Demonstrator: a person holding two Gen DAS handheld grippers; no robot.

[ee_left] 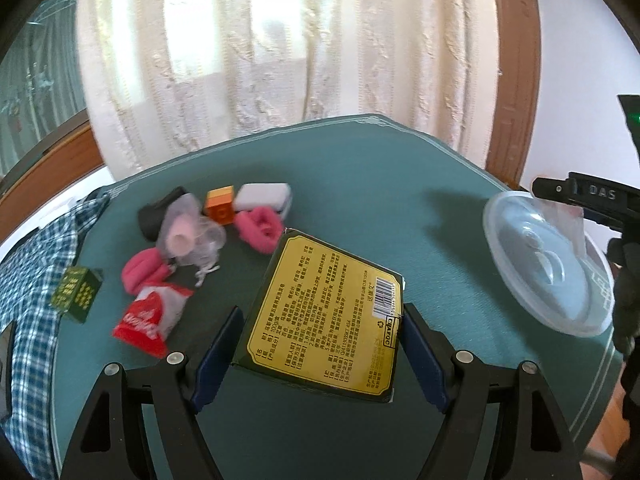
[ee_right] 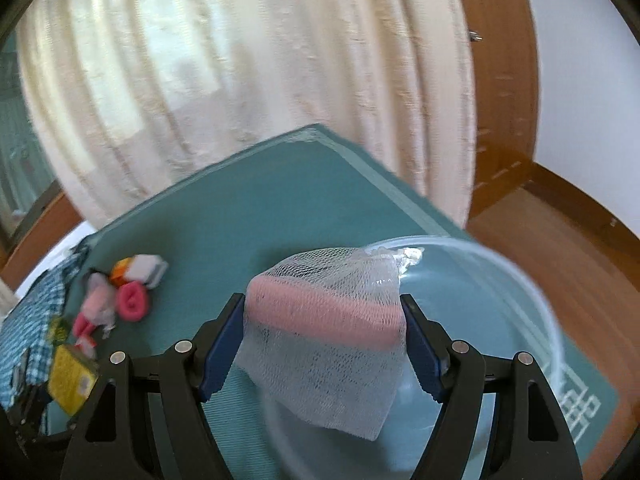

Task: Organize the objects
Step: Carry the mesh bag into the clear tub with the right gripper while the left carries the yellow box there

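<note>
My left gripper (ee_left: 320, 344) is shut on a dark green box with a yellow label (ee_left: 324, 312) and holds it tilted above the teal table (ee_left: 360, 184). My right gripper (ee_right: 324, 340) is shut on a pink bar in a white mesh bag (ee_right: 324, 320), held over the left rim of a clear plastic bowl (ee_right: 520, 308). That bowl (ee_left: 540, 264) stands at the right in the left wrist view, with the right gripper's black body (ee_left: 592, 196) above it. The green box also shows small at the lower left of the right wrist view (ee_right: 72, 380).
A pile lies at the table's left: two pink rolls (ee_left: 260, 228), a mesh bag with a pink bar (ee_left: 184, 232), an orange box (ee_left: 220, 204), a white case (ee_left: 264, 196), a red packet (ee_left: 148, 320), a small green box (ee_left: 76, 294). A blue checked cloth (ee_left: 28, 280) lies at the left edge.
</note>
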